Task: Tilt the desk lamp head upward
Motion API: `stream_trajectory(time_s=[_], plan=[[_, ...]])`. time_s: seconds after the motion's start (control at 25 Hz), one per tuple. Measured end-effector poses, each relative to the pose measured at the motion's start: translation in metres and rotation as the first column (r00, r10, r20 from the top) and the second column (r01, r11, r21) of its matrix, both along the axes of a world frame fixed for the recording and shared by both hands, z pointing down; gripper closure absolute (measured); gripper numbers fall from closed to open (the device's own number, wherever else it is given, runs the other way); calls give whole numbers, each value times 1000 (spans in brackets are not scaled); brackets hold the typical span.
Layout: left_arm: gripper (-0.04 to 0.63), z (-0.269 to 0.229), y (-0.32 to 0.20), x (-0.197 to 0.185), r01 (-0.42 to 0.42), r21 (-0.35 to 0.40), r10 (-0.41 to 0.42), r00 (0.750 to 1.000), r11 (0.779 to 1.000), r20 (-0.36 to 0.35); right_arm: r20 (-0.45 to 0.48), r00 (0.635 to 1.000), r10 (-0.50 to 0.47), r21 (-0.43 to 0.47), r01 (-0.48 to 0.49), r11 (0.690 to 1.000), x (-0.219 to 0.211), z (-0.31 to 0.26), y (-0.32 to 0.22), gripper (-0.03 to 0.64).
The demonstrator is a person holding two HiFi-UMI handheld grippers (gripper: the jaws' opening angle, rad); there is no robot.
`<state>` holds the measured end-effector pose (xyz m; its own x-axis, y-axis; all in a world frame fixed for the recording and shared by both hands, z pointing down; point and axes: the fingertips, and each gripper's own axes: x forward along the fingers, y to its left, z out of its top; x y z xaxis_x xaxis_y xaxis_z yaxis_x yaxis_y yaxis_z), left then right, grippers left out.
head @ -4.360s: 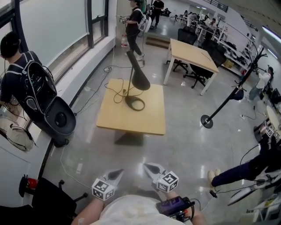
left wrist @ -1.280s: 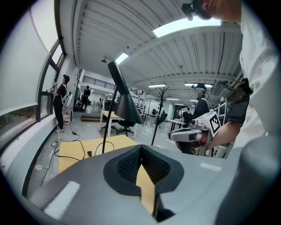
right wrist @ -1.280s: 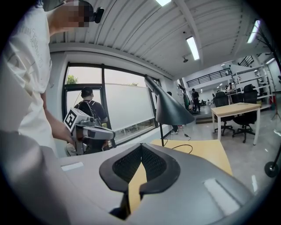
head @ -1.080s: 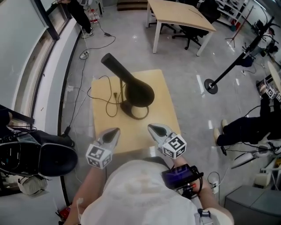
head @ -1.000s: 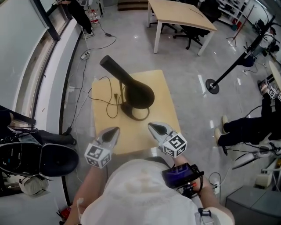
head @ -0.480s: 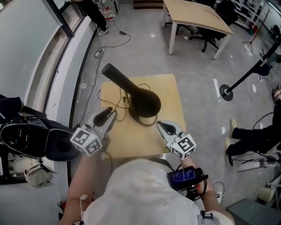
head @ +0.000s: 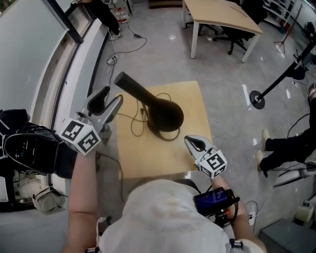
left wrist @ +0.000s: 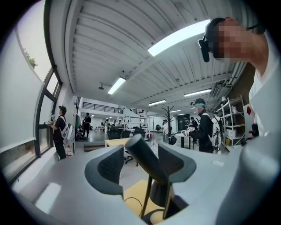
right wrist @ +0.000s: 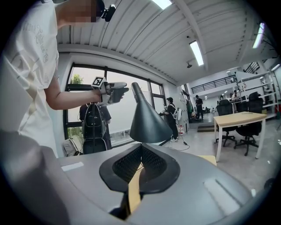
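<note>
A black desk lamp (head: 154, 105) with a cone-shaped head stands on a small wooden table (head: 148, 158); the head slopes down toward its wide mouth. My left gripper (head: 109, 99) is raised beside the head's narrow upper end. Its jaws have just been opening and stand wide apart. In the left gripper view the narrow end (left wrist: 142, 154) shows in the gap of the left gripper (left wrist: 140, 163), with neither pad touching it. My right gripper (head: 193, 143) hangs shut over the table's near right part, holding nothing. The right gripper view looks past the right gripper (right wrist: 140, 165) at the lamp head (right wrist: 147, 118).
The lamp's cable (head: 133, 121) loops across the table and off its left side. A black bag (head: 29, 148) lies by the window wall at the left. A larger table (head: 222, 12) and a floor stand's round base (head: 257, 99) are farther off. A person's legs (head: 286, 146) reach in at the right.
My left gripper has risen and moved forward to the lamp head's narrow end, and its jaws have gone from shut to wide apart. The right gripper shifted slightly and stays shut.
</note>
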<state>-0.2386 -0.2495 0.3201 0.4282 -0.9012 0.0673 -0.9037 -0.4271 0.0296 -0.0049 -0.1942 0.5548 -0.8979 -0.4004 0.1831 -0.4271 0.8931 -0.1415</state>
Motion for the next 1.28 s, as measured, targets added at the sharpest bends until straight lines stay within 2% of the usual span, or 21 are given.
stream_trajectory(time_s=[0.12, 0.28, 0.4, 0.48, 0.68, 1.08, 1.28], plan=[[328, -28, -15, -2, -42, 25, 42, 999, 999, 9, -9, 999, 32, 5, -32, 999, 2, -1, 0, 603], [275, -36, -36, 4, -118, -34, 118, 993, 992, 5, -13, 998, 64, 16, -64, 998, -2, -7, 2, 603], [253, -27, -45, 12, -167, -89, 172, 984, 982, 56, -12, 996, 91, 26, -90, 996, -3, -11, 4, 603], [253, -22, -50, 13, -168, -107, 178, 979, 980, 96, -11, 994, 110, 25, -110, 994, 0, -12, 6, 603], [359, -15, -56, 21, -194, -139, 213, 967, 971, 141, -16, 988, 152, 25, -151, 988, 5, -13, 8, 603], [380, -13, -52, 22, -168, -117, 184, 974, 979, 135, -53, 985, 164, 113, -157, 981, 5, -29, -1, 601], [382, -11, -55, 18, -143, -105, 156, 979, 984, 128, -113, 978, 173, 181, -151, 972, -1, -28, -8, 589]])
